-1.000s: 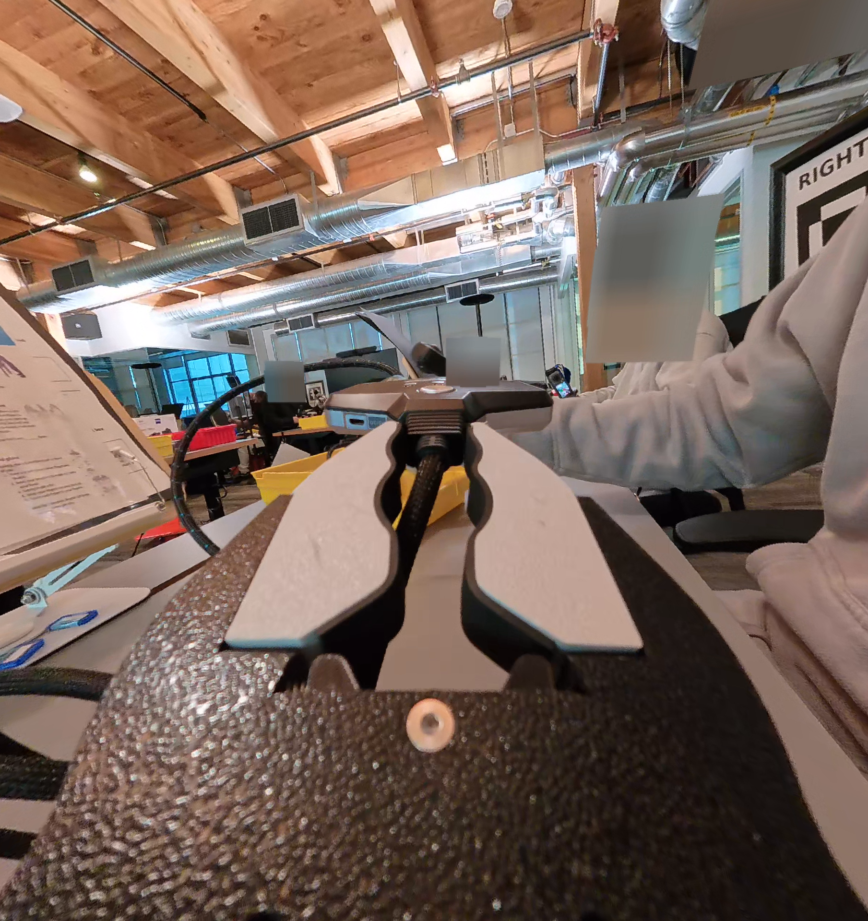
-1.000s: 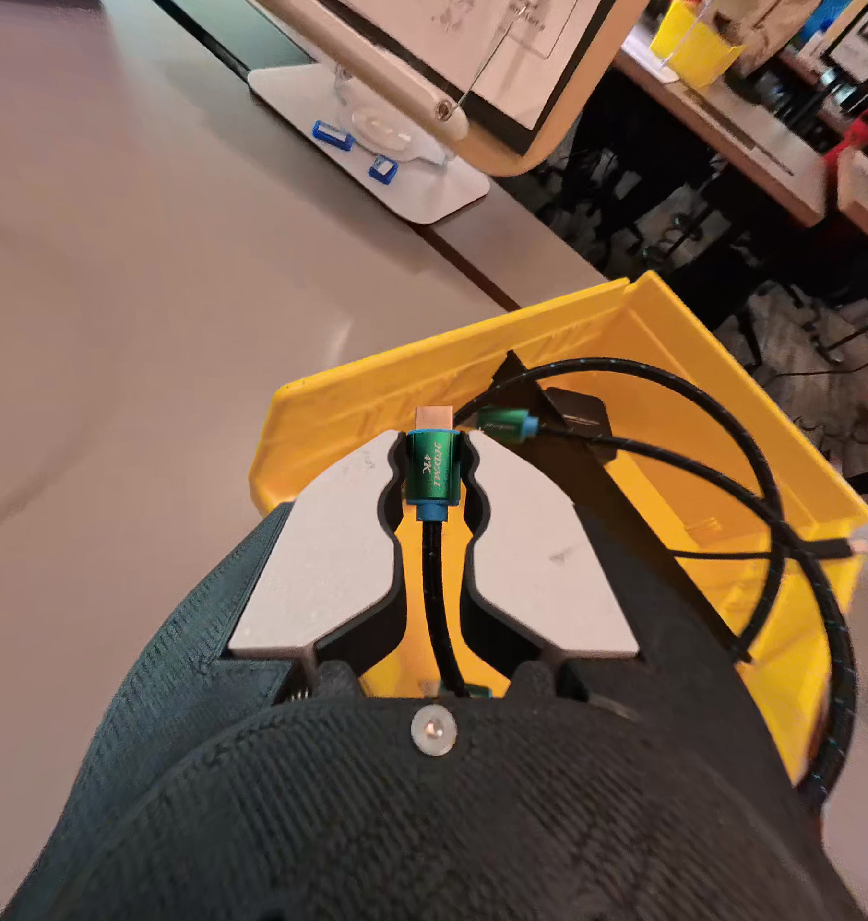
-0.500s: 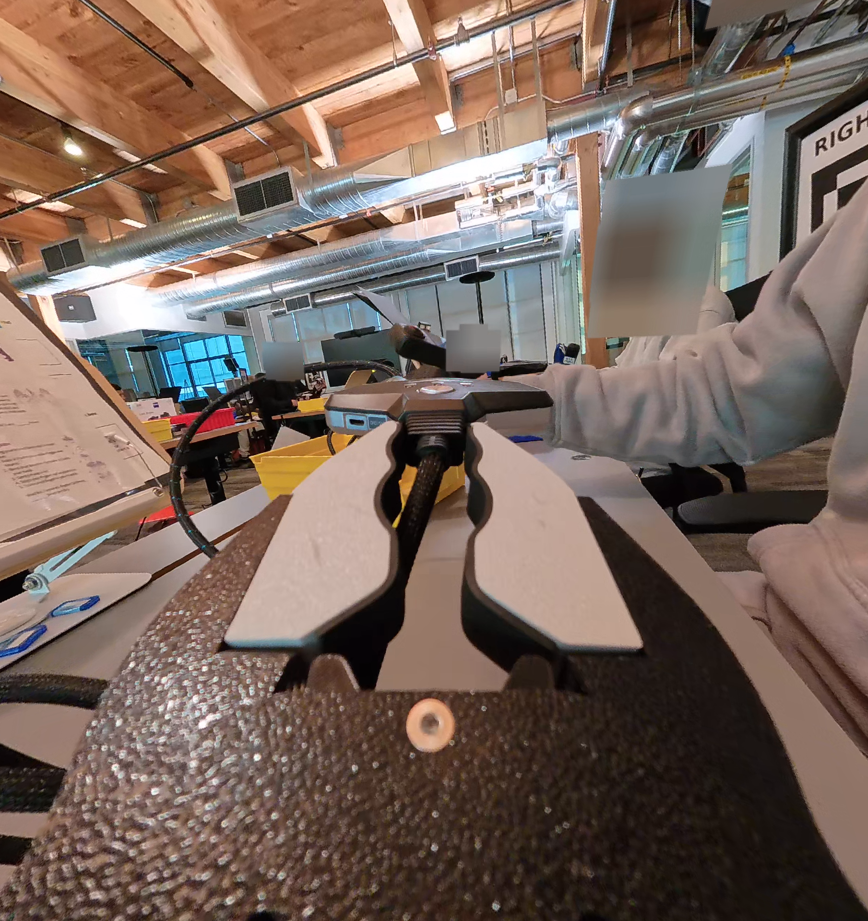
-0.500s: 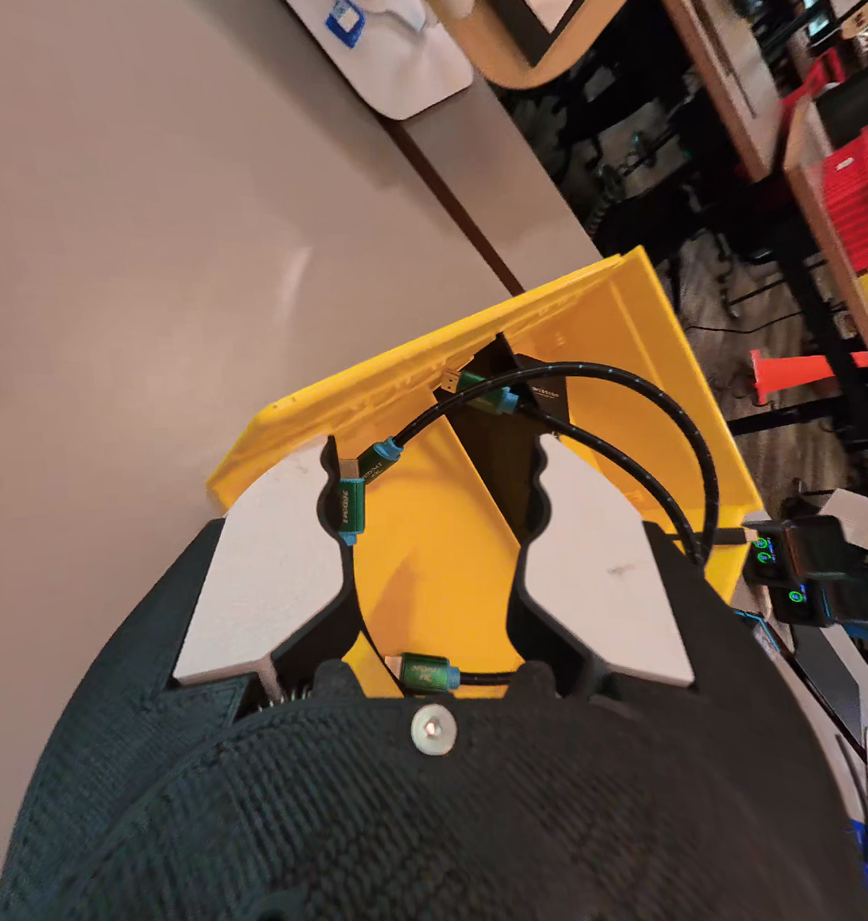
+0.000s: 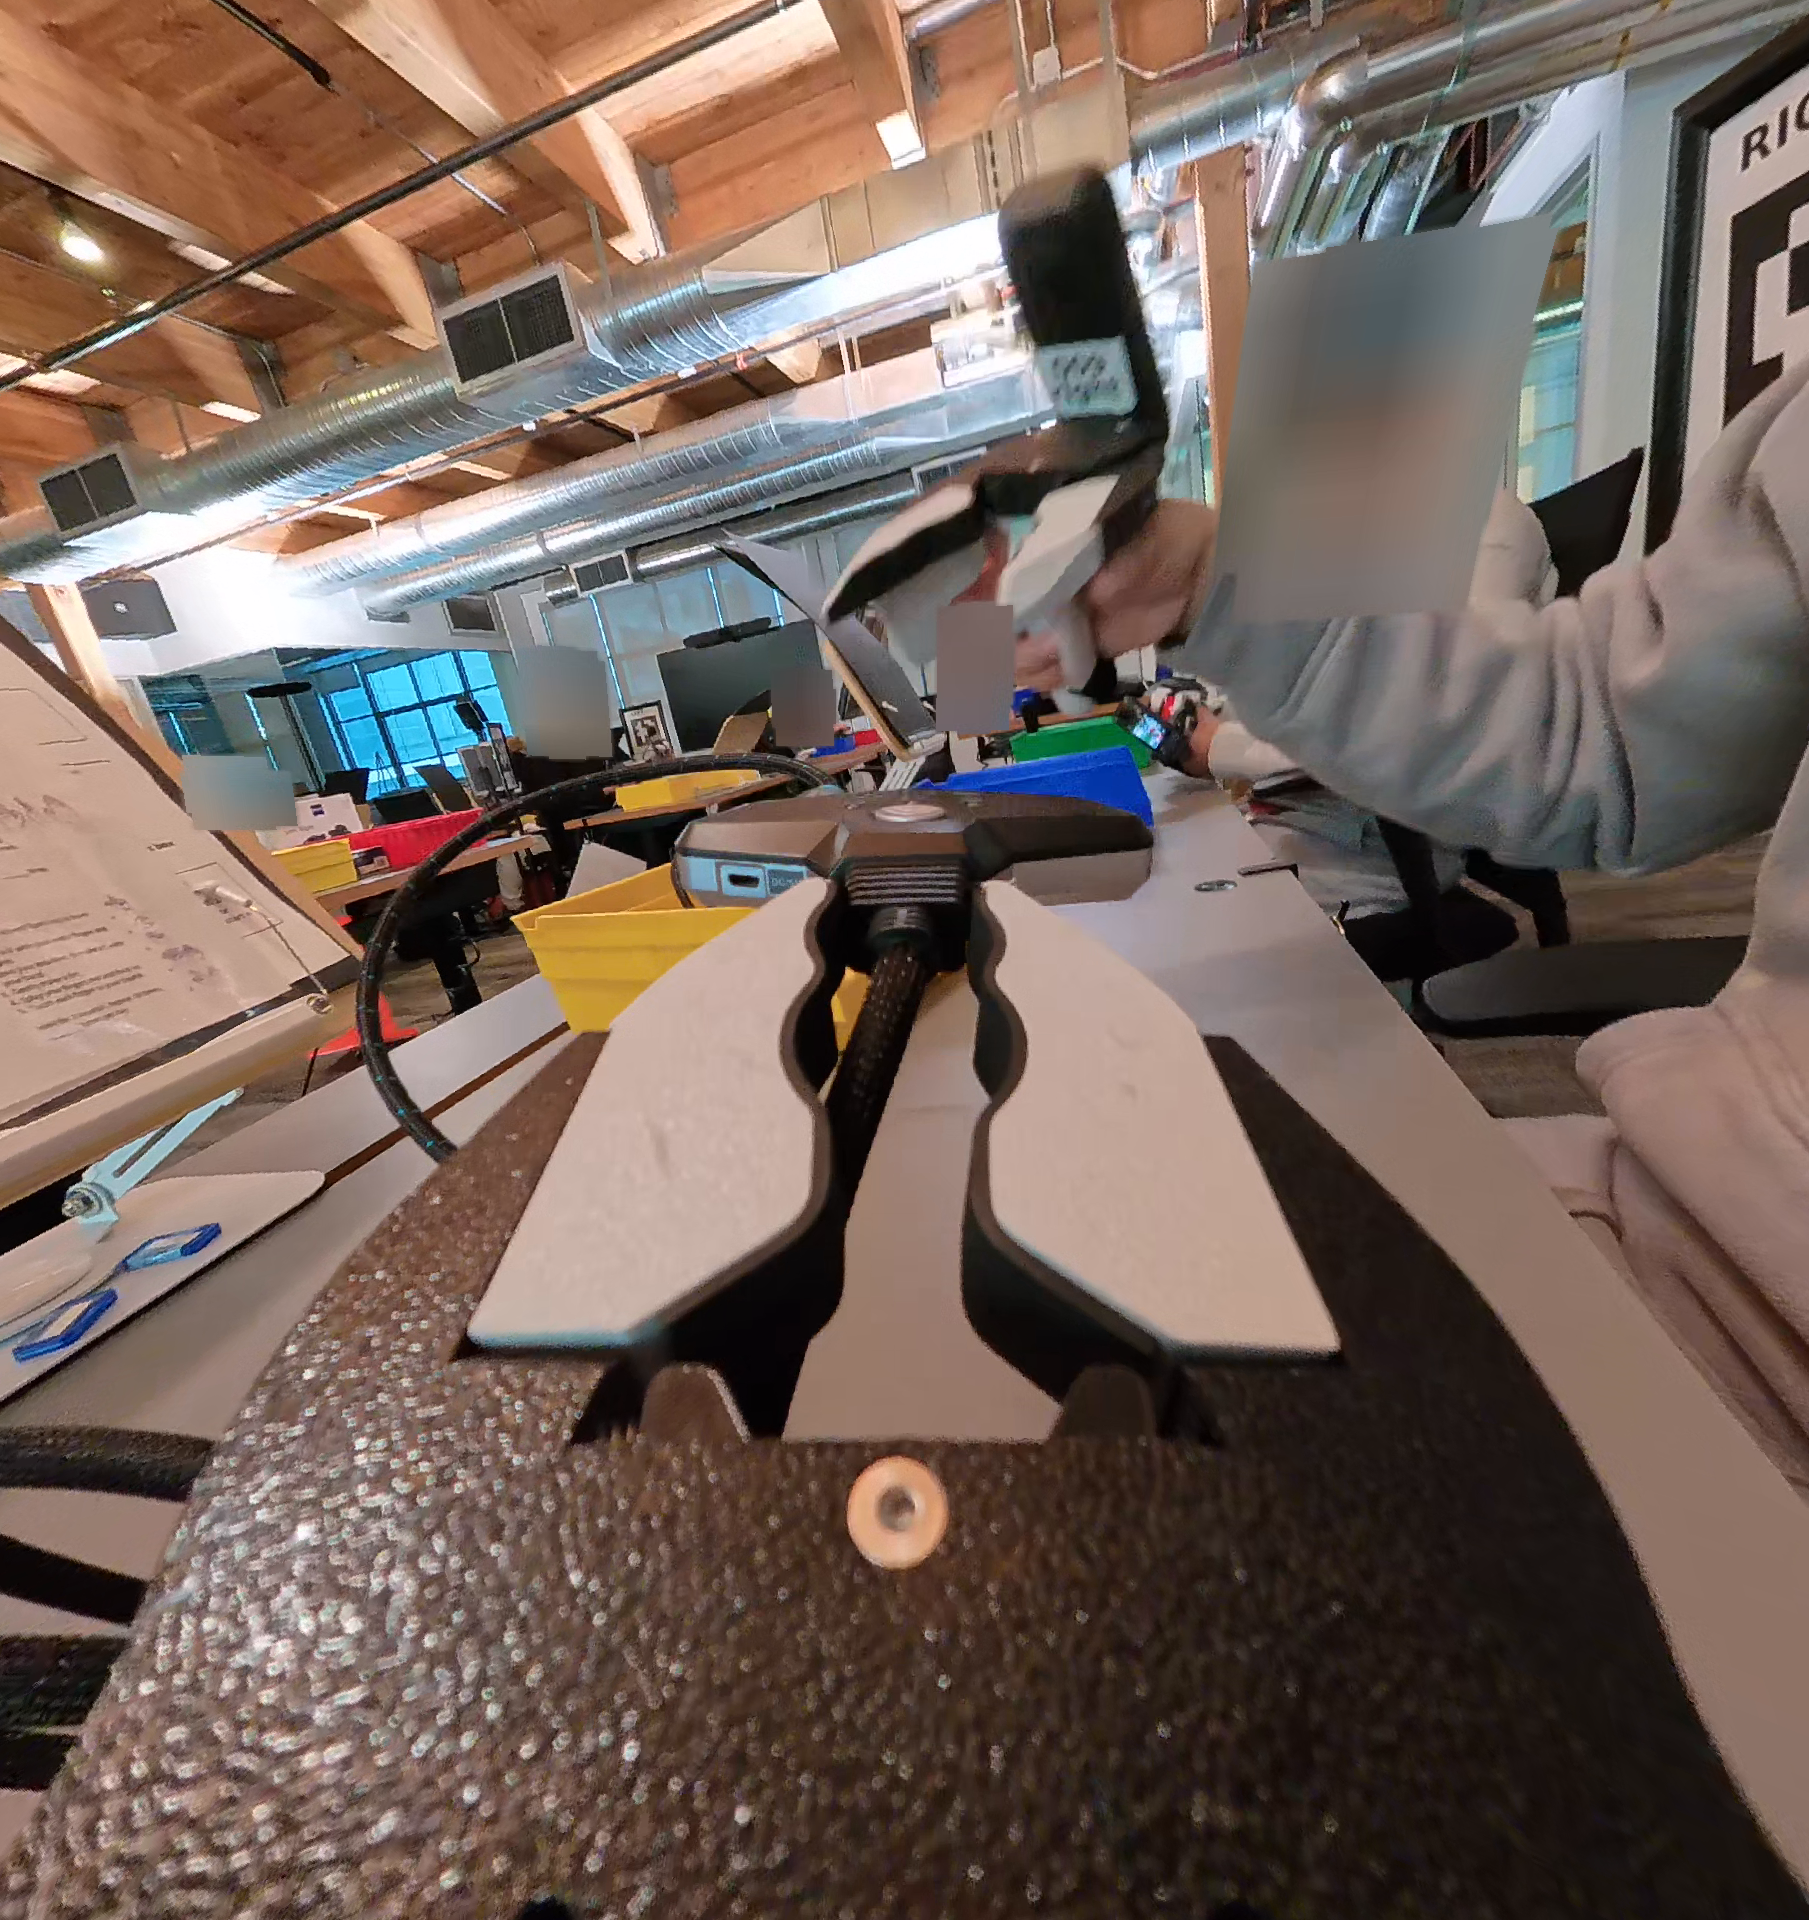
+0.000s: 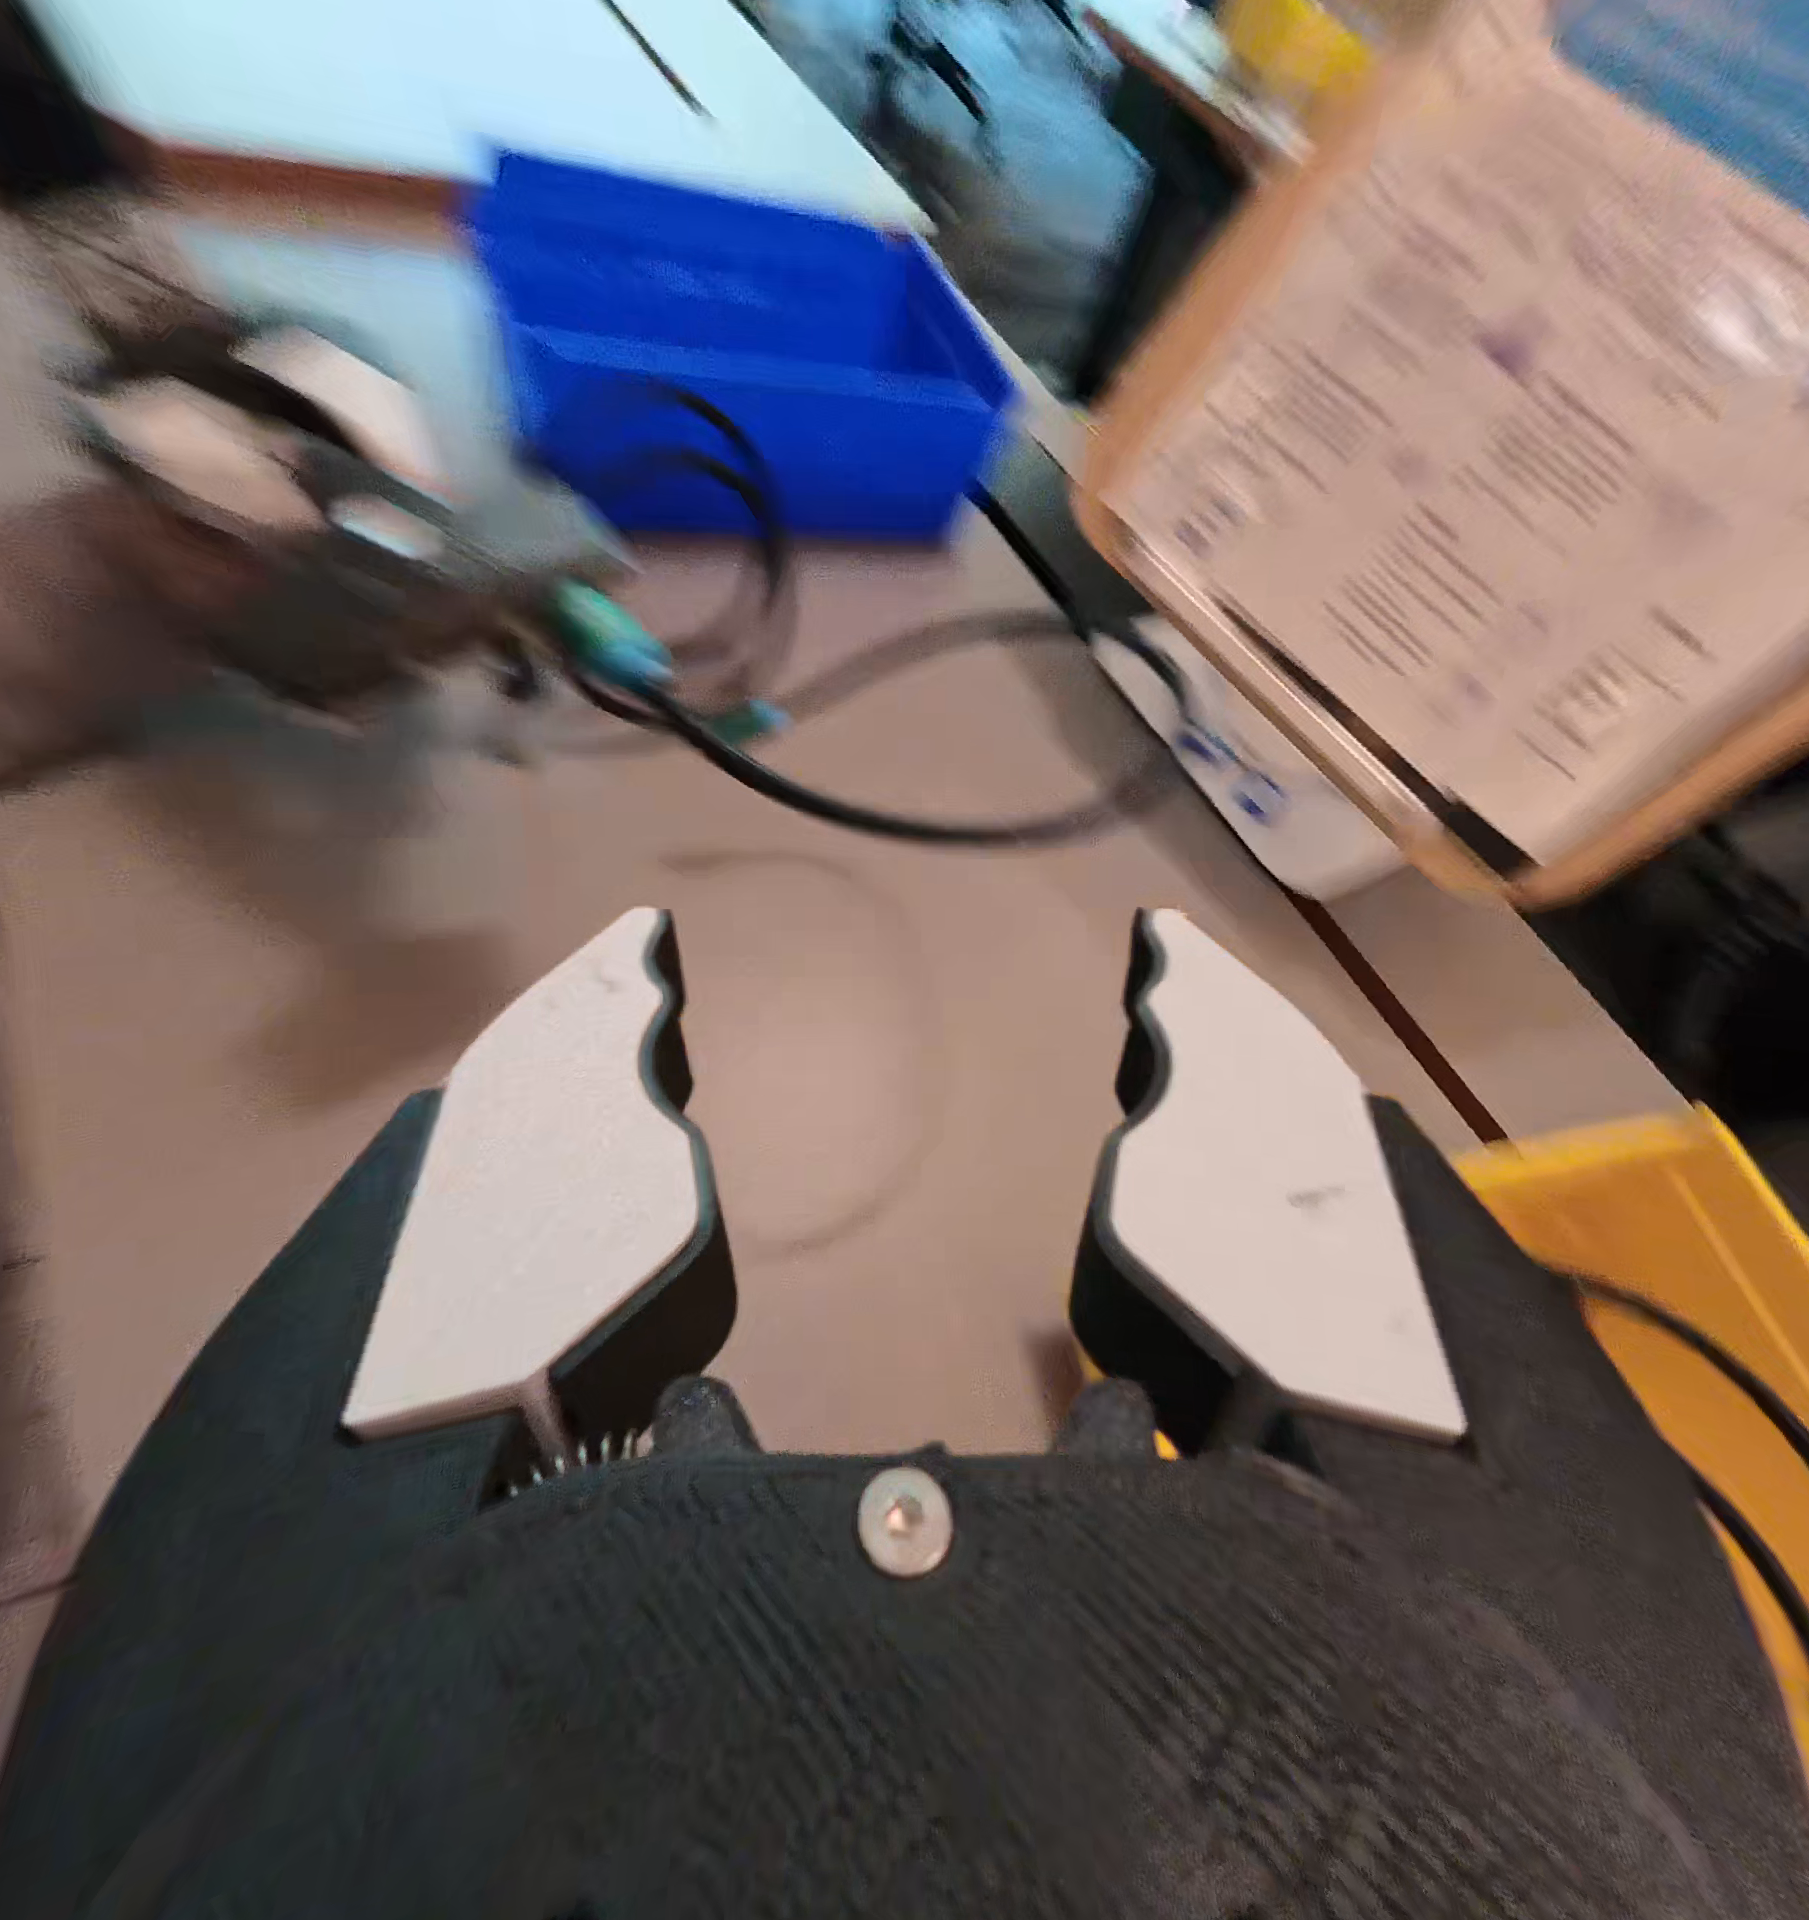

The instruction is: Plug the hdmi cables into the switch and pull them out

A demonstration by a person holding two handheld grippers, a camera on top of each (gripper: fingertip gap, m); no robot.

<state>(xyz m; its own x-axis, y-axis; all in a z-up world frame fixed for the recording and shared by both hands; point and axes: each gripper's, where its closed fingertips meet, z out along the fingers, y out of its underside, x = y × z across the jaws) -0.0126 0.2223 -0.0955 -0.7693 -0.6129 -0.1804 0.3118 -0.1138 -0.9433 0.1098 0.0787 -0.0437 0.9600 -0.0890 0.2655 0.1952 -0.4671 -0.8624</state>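
My left gripper [image 5: 900, 914] is shut on the black braided cable [image 5: 879, 1018] where it leaves the grey and black switch [image 5: 910, 831], which sits just past the fingertips above the table. My right gripper [image 6: 905, 920] is open and empty above the bare table; in the left wrist view it [image 5: 941, 561] is held high in the air beyond the switch. Two green HDMI plugs [image 6: 599, 634] [image 6: 754, 717] on black cables lie blurred at the far left of the right wrist view. Whether either one is plugged in cannot be told.
A yellow bin [image 5: 619, 935] stands behind the switch; its corner [image 6: 1658, 1247] holding black cable is at my right. A blue bin [image 6: 734, 343] sits farther back. A paper-bearing stand [image 5: 100, 935] is at the left, and a person's grey sleeve [image 5: 1502, 707] crosses the right side.
My right gripper opened and let go of the green HDMI plug over the yellow bin. It then swung up and away, now blurred with motion. My left gripper kept its hold.
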